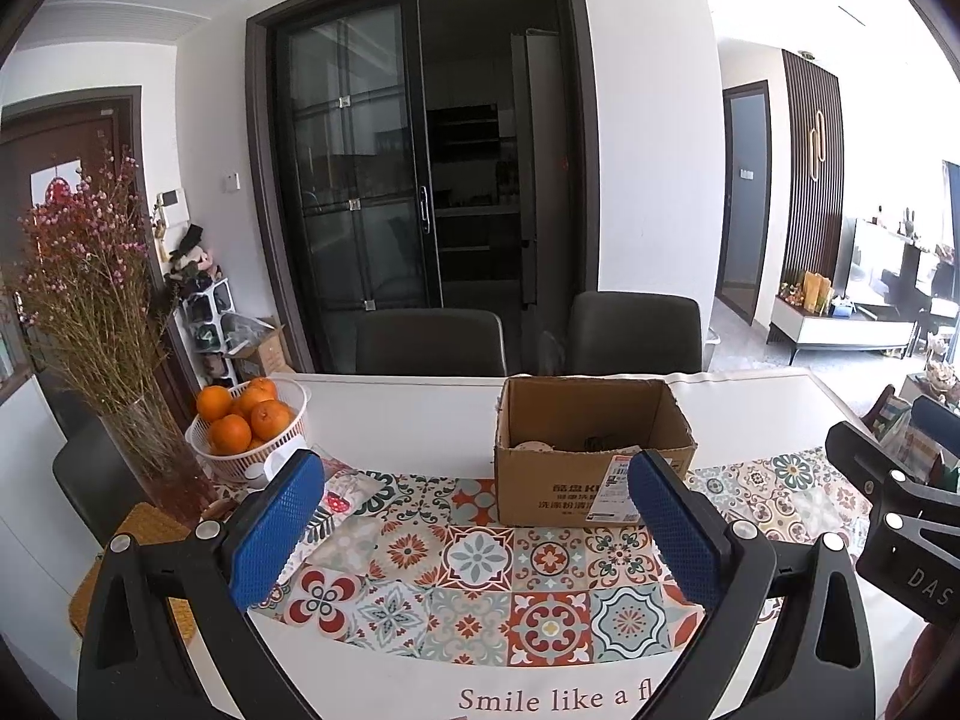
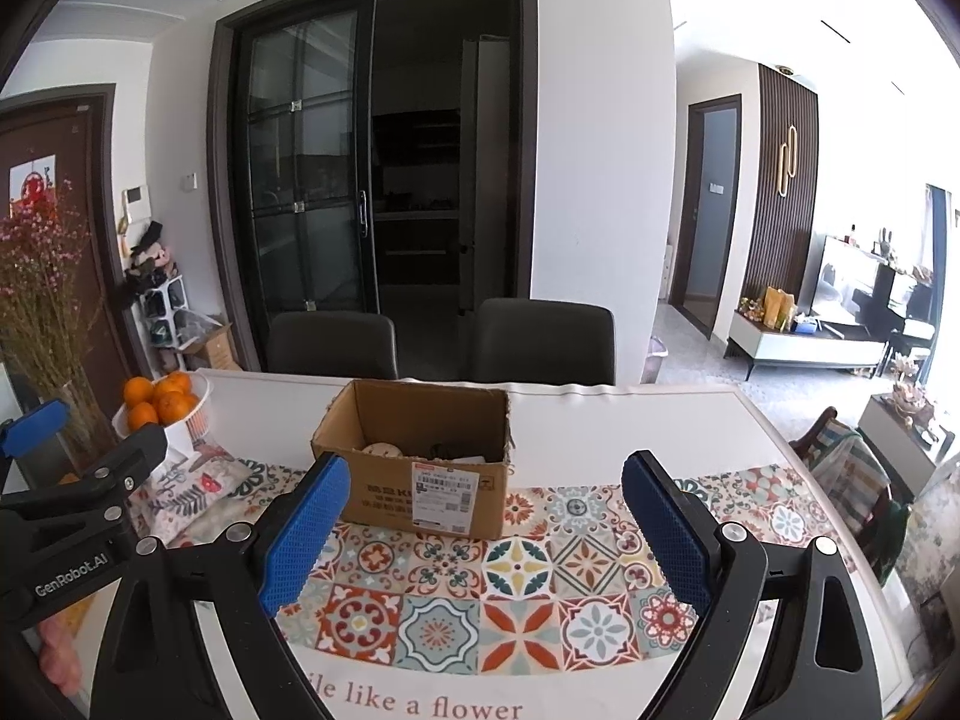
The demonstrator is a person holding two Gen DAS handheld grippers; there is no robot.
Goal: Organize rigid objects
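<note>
While you held both grippers above the table (image 1: 420, 414), its tiled cloth (image 1: 480, 570) carried an open cardboard box (image 1: 591, 456) near the far edge, small items inside. Left gripper (image 1: 474, 531) and right gripper (image 2: 480, 531): fingers apart, holding nothing.

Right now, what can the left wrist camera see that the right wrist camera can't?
Only the left wrist view shows the woven yellow mat at the table's left edge and the whole glass vase.

Only the right wrist view shows the striped cloth on a chair to the right, and the full word "flower" printed on the table runner.

Both show the open cardboard box with things inside, the basket of oranges, two dark chairs, and both open hand-held grippers: the left hand-held gripper and the right hand-held gripper.
</note>
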